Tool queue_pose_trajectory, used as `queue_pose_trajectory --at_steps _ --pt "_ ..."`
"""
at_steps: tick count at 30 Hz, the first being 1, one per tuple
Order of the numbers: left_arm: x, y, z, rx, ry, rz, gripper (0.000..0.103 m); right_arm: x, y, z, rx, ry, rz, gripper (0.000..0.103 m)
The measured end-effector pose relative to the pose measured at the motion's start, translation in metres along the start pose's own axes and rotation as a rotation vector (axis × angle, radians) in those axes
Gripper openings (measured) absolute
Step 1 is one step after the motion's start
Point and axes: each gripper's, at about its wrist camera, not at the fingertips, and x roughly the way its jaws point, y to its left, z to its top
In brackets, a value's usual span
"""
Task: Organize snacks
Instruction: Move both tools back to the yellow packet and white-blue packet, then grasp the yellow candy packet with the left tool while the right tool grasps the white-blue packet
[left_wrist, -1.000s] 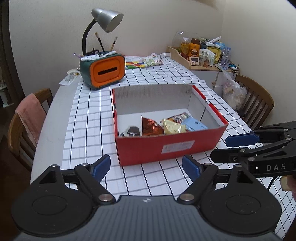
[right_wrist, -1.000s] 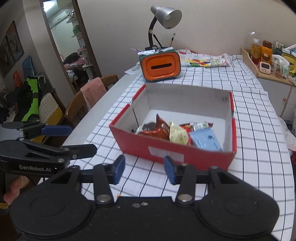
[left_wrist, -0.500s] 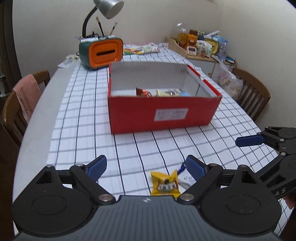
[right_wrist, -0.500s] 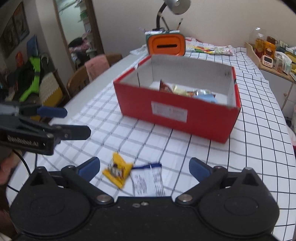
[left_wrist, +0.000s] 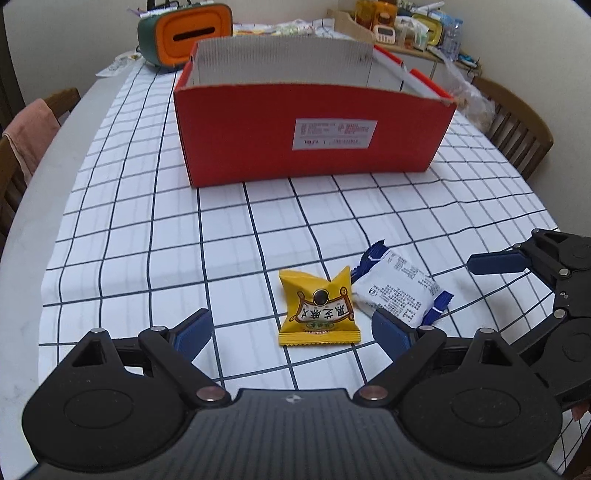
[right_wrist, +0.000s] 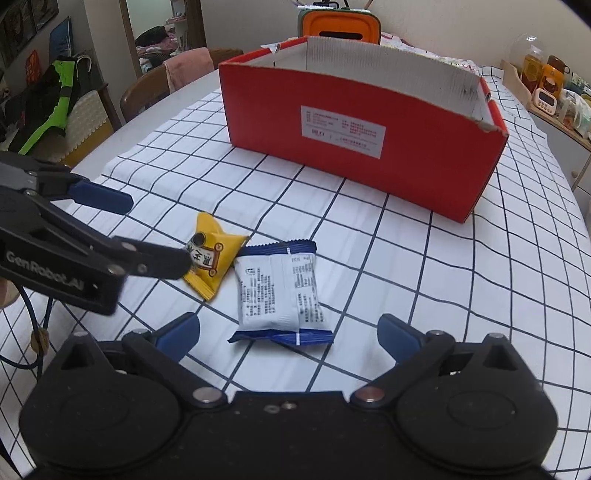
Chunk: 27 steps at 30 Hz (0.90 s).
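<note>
Left fingers: the left gripper (left_wrist: 291, 332) has its blue-tipped fingers (left_wrist: 192, 330) wide apart and holds nothing; it sits low over the tablecloth.
Right fingers: the right gripper (right_wrist: 288, 338) is likewise spread wide and holds nothing, its blue pads (right_wrist: 397, 338) on either side of the white packet.
Yellow packet: the yellow snack packet (left_wrist: 317, 308) lies flat on the cloth at 12 o'clock from the left gripper, just ahead of the gap between its fingers. In the right wrist view it sits at 11 o'clock, partly hidden behind a finger of the left gripper.
White packet: the white snack packet (right_wrist: 282, 291) with blue ends lies at 12 o'clock from the right gripper, just ahead of its open fingers. Its left edge touches the yellow packet; whether it overlaps it, I cannot tell. In the left wrist view it lies at 1 o'clock.
Red box: the red cardboard box (left_wrist: 314, 136) stands open-topped well beyond both packets at 12 o'clock, with a white label on its near wall. Its contents are hidden by that wall.
Tablecloth: white tablecloth (left_wrist: 147, 236) with a dark grid, under everything.
Orange container: an orange and green container (left_wrist: 184, 31) stands behind the box at 11 o'clock.
Chair: a wooden chair (left_wrist: 517, 122) stands at the table edge at 2 o'clock.
</note>
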Motion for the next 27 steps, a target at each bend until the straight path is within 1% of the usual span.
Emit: queue_pose_trajectory --at_steps 3,6,9,13,15,17,19,23,25,26,27 --pt "0.011 -0.003 0.003 0.001 0.034 0.01 0.094 0.006 -0.001 0.001 0.002 -0.003 -0.026 0.101" --pt "0.019 -0.003 0.006 -0.011 0.064 0.014 0.094 0.011 -0.003 0.002 -0.001 0.0 -0.032 0.099" --pt "0.026 -0.003 0.008 -0.016 0.088 0.021 0.094 0.017 -0.004 0.004 -0.007 0.014 -0.033 0.094" --pt "0.032 -0.002 0.01 -0.022 0.097 0.03 0.094 0.022 -0.004 0.006 -0.016 0.022 -0.032 0.086" --pt "0.033 -0.002 0.012 -0.023 0.1 0.028 0.093 0.024 -0.004 0.007 -0.022 0.021 -0.03 0.086" --pt "0.034 -0.003 0.014 -0.021 0.099 0.028 0.092 0.025 -0.002 0.008 -0.038 0.016 -0.026 0.083" --pt "0.036 -0.004 0.015 -0.02 0.101 0.025 0.085 0.024 -0.001 0.008 -0.049 0.009 -0.018 0.079" --pt "0.036 -0.006 0.017 -0.005 0.098 0.022 0.076 0.024 0.001 0.01 -0.068 -0.002 -0.003 0.071" --pt "0.035 -0.007 0.017 0.01 0.094 0.023 0.066 0.024 0.002 0.01 -0.071 -0.005 -0.003 0.068" --pt "0.035 -0.008 0.017 0.019 0.091 0.024 0.063 0.023 0.002 0.01 -0.073 -0.006 -0.003 0.065" --pt "0.034 -0.009 0.016 0.026 0.088 0.023 0.056 0.023 0.002 0.011 -0.073 -0.008 -0.005 0.063"
